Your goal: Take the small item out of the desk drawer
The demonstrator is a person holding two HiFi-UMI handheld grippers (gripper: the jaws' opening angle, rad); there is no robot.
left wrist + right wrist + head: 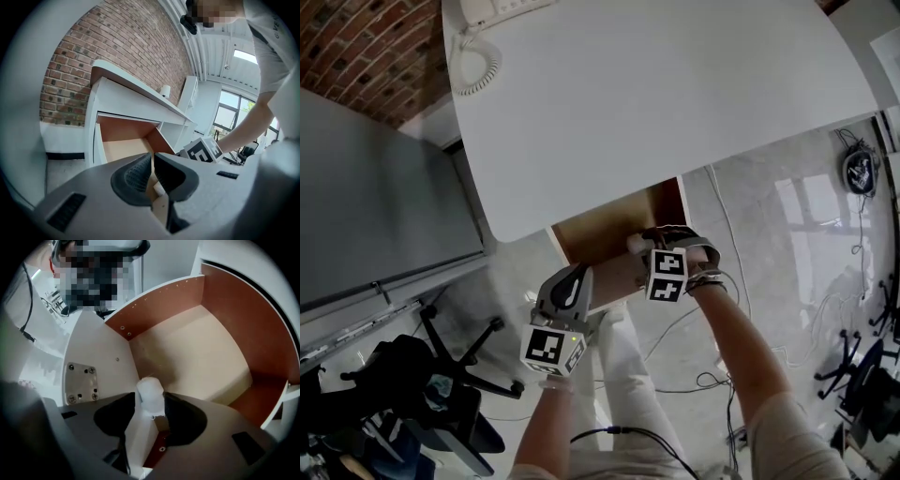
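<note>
The drawer (614, 220) under the white desk (675, 94) is pulled out. My right gripper (150, 403) points down into it, jaws spread either side of the small white item (150, 391), which sits on the drawer floor against the white front panel; I see no squeeze on it. My left gripper (153, 171) waits by the drawer front, jaws drawn nearly together.
</note>
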